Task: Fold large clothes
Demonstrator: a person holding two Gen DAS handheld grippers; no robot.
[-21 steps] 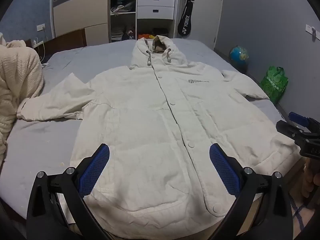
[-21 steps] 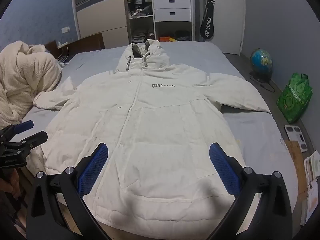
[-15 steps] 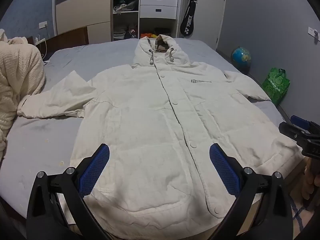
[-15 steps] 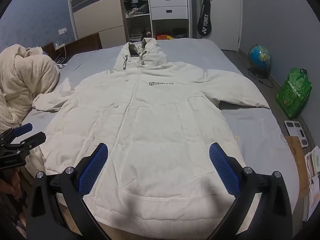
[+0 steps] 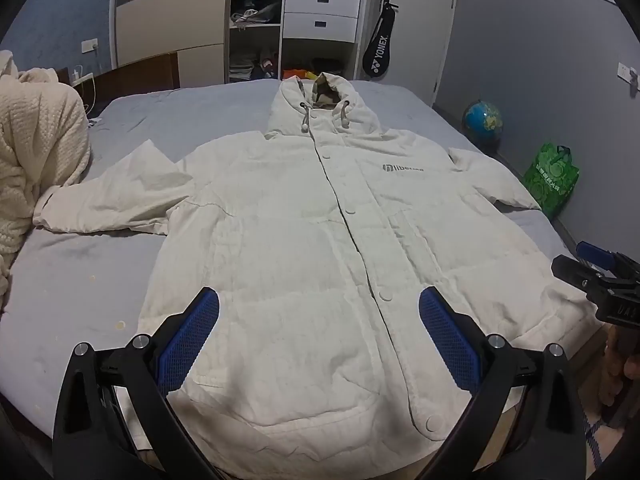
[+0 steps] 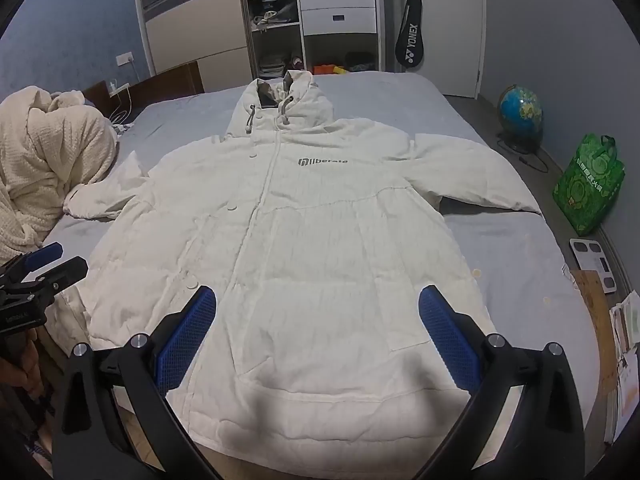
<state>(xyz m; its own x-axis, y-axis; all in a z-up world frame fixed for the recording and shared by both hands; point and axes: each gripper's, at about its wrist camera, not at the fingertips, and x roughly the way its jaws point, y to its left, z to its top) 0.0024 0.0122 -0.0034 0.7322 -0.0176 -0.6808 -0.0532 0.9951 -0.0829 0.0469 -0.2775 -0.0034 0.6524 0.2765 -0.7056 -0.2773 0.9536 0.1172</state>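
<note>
- A white hooded coat (image 5: 304, 248) lies flat and face up on the grey bed (image 5: 72, 292), snapped closed down the front, sleeves spread to either side, hood toward the far edge of the bed.
- The left gripper (image 5: 319, 344) hangs above the coat's hem end, jaws spread wide, nothing between its blue pads (image 5: 188, 344).
- The right gripper (image 6: 319, 344) hangs over the same hem end, toward the coat's other side, jaws likewise spread wide and holding nothing.
- A cream knitted blanket (image 6: 44, 164) is heaped on the bed beside one coat sleeve.
- Off the bed, beyond the other sleeve, stand a globe (image 6: 520, 110) and a green bag (image 6: 588, 184) on the floor.
- Past the hood, a white drawer unit (image 5: 320, 12) stands against the wall.
</note>
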